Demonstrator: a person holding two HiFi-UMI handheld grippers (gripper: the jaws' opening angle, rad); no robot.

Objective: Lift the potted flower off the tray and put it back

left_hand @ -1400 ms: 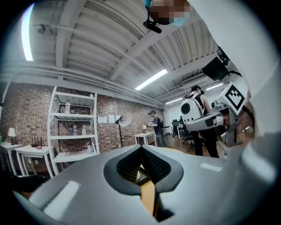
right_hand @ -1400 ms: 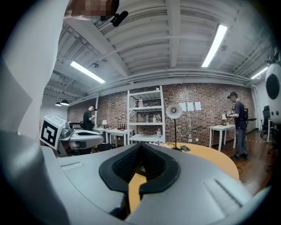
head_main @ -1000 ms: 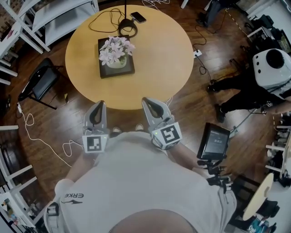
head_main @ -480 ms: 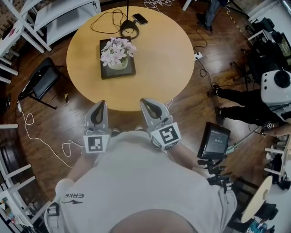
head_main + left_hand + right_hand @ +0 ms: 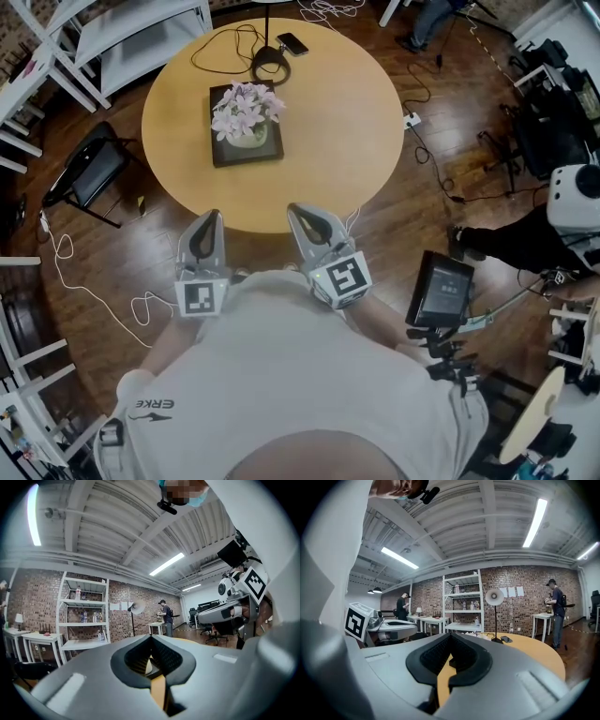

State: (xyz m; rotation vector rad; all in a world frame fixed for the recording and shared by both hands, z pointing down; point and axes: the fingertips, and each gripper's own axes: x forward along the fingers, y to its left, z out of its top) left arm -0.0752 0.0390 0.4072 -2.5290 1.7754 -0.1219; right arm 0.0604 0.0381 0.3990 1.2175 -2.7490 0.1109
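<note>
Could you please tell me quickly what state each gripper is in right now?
Left gripper: closed, holding nothing.
Right gripper: closed, holding nothing.

Your head cam looks steeply down from above your shoulders, so the whole round bench [image 5: 347, 122] sits a fair way off, past your left hand-held gripper [image 5: 208, 217] and right hand-held gripper [image 5: 296, 212]. Each gripper cam rides low behind its own jaws, facing level toward the brick wall [image 5: 534, 584]. All three share the bench top.
</note>
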